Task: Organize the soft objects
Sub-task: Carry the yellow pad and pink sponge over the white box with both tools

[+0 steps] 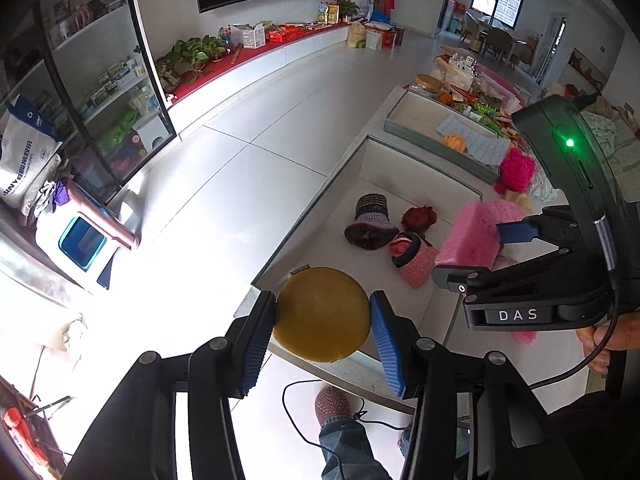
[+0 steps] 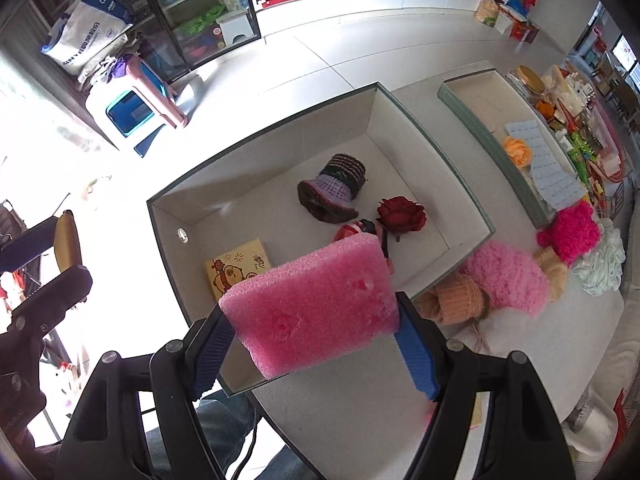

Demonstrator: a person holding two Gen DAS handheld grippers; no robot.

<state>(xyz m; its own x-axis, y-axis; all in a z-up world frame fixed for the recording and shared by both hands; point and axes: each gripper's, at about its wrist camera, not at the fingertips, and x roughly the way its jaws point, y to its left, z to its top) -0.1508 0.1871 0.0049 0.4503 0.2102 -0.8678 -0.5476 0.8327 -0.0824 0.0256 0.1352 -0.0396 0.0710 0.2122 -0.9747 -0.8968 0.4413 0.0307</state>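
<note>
Both tongs are loaded: the left tongs [image 1: 322, 332] are closed on a round mustard pad [image 1: 322, 314], pads pressing its two edges, and the right tongs [image 2: 316, 330] stand fairly wide, clamped across the short sides of a pink foam block [image 2: 316, 306]. That block hangs over the near wall of the open box [image 2: 376, 104] on the desk [image 2: 360, 400] — inside lie a knitted hat [image 2: 332, 192], a red rose [image 2: 401, 212] and a yellow card [image 2: 236, 270], with a small red-and-pink knit piece I cannot name. The mustard pad sits over the box's near corner, part of it out past the desk edge. Foam like this looks very light and spongy, so it should dent rather than slip; a hold across its narrow width, near the middle, seems best. The round pad looks thin and stiffer, likely to swivel if pinched off-centre. More fluffy things — a pink hat [image 2: 508, 276], an orange knit [image 2: 460, 296] — wait beside the box.
</note>
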